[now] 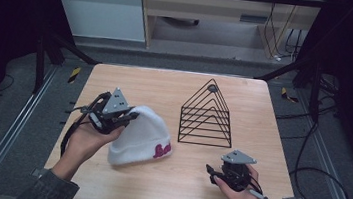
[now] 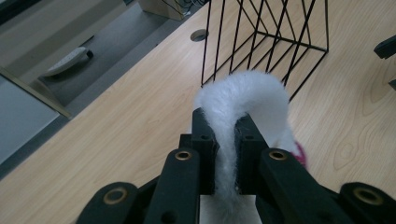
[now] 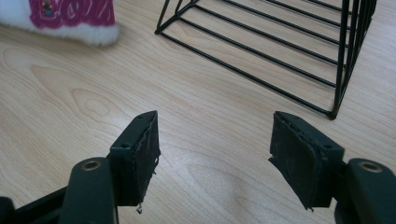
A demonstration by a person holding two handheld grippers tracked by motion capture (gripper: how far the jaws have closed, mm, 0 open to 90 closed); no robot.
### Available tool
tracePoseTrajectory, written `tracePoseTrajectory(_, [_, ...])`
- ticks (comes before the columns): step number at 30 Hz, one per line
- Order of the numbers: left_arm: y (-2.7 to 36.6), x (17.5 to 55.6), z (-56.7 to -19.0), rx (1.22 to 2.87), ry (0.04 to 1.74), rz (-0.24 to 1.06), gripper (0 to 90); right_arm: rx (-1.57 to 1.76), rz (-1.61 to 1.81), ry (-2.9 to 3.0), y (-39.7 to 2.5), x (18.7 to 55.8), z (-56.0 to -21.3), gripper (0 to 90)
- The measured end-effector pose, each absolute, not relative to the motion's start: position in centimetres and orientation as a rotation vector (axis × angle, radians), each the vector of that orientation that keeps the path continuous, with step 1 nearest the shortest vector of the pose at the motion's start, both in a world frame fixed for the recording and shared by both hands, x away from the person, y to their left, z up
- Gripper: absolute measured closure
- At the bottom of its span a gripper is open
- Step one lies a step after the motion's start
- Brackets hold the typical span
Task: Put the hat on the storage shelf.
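Left gripper [image 2: 225,128] clamped on a thin fold of the white hat [image 1: 141,137], which lies on the table [image 1: 166,85] left of the wire rack [image 1: 207,114], touching neither rack nor right gripper. Right gripper [image 3: 215,144] wide open, holding nothing, hovering over bare wood near the rack. Risks: the fluffy fold could slip out on lifting; the hat could snag on the rack wires; dragging might nudge the rack.

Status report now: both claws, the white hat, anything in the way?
Left claw shut on white hat. Right claw open, empty, above bare table. Black wire rack stands beside hat, apart.
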State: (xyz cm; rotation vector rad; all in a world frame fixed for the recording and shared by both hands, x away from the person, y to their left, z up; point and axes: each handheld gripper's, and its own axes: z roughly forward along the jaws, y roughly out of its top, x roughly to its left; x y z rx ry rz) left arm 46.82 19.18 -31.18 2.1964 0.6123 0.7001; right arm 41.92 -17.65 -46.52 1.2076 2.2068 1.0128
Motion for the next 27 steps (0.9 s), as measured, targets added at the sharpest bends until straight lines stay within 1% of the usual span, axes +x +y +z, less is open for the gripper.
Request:
tracePoseTrajectory(4, [19.5,46.9,-30.2,2.205,0.596,0.725,81.5,1.215,1.011,2.201,-17.7,41.9,-46.5,31.1])
tracePoseTrajectory(12, [19.5,47.2,-28.9,2.204,0.579,0.726,81.5,1.226,1.025,2.174,-17.9,41.8,-46.2,28.1])
tracePoseTrajectory(20, [18.5,47.5,-27.8,2.196,0.547,0.721,81.4,1.229,1.031,2.155,-18.4,41.7,-45.8,28.0])
tracePoseTrajectory(27, [17.1,48.3,-25.9,2.189,0.508,0.730,81.5,1.209,1.045,2.115,-18.6,41.9,-44.2,29.6])
